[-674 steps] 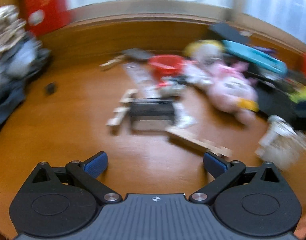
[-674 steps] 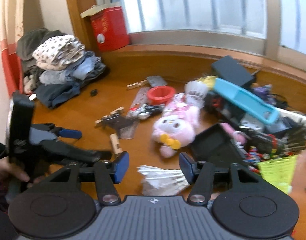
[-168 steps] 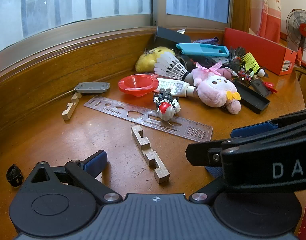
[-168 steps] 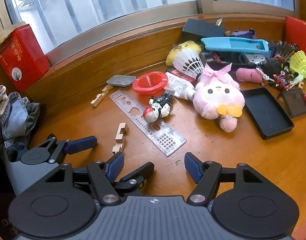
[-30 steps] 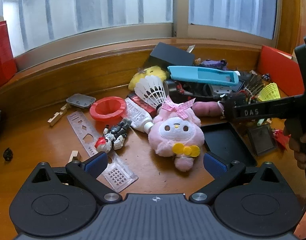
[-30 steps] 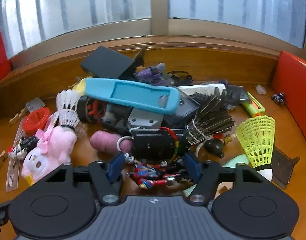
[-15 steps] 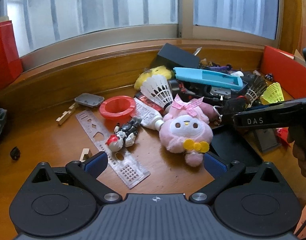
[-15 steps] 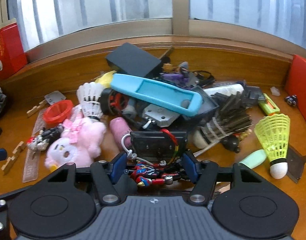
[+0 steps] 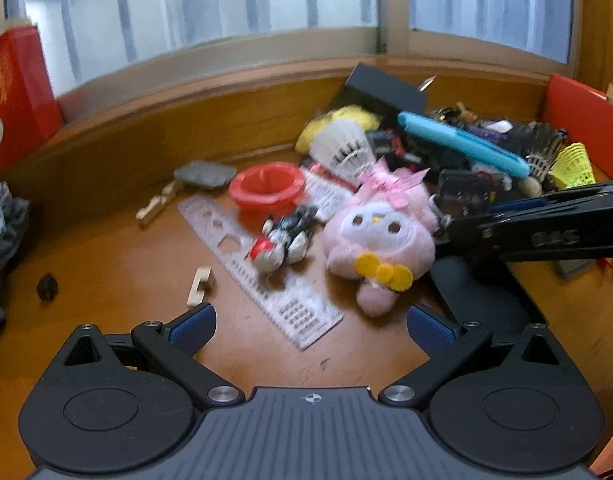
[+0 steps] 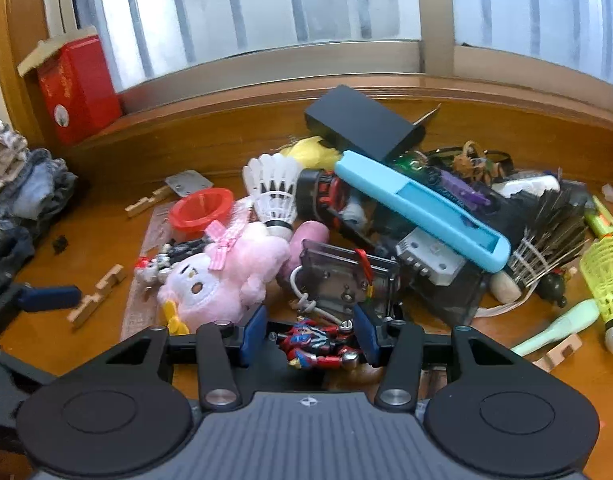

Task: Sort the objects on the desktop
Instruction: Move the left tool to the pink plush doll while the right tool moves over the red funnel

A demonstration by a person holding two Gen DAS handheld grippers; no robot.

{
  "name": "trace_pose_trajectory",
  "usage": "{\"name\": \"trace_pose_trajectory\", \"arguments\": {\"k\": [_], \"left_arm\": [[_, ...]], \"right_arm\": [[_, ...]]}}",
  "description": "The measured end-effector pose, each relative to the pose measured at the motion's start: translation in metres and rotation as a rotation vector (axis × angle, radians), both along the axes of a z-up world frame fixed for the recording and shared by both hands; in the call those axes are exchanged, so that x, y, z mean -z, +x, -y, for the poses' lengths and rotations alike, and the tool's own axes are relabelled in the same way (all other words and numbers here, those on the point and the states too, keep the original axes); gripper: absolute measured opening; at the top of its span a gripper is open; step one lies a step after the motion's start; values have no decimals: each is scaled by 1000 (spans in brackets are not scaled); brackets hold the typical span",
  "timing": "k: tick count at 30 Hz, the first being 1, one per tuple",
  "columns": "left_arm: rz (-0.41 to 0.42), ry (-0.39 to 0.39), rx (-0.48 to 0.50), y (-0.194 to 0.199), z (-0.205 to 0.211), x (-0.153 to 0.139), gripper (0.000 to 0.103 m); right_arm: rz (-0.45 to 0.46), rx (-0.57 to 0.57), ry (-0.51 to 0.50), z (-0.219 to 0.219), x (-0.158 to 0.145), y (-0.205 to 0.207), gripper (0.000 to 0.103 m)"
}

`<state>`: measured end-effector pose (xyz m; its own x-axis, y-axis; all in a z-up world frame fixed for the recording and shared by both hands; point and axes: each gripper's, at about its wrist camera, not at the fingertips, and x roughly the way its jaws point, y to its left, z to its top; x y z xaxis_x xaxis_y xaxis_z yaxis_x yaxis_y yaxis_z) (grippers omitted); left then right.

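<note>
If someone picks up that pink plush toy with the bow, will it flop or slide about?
The pink plush toy looks soft and fuzzy, so it would probably squash and sag, and feel light. Its rounded body rests against neighbouring clutter, so lifting it might nudge the white shuttlecock.

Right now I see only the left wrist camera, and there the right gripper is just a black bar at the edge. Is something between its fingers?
Observer: Yes. A small red and blue toy figure lies between the fingers of the right gripper.
Operator: Is it already gripped?
Observer: Not yet, I think. The jaws have just been closing, but a gap still shows between the figure and the finger on the left of the picture.
</note>
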<state>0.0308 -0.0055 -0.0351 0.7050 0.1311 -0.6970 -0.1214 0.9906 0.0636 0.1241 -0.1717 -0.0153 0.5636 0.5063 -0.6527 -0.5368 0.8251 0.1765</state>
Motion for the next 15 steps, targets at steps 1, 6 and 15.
{"name": "trace_pose_trajectory", "arguments": {"k": [1, 6, 15], "left_arm": [[-5, -8, -4, 0, -2, 1, 103], [-20, -27, -24, 1, -9, 6, 103], [29, -92, 5, 19, -3, -6, 103]], "right_arm": [[-5, -10, 12, 2, -1, -1, 51], [-25, -61, 57, 8, -3, -8, 52], [80, -39, 46, 24, -23, 6, 58]]}}
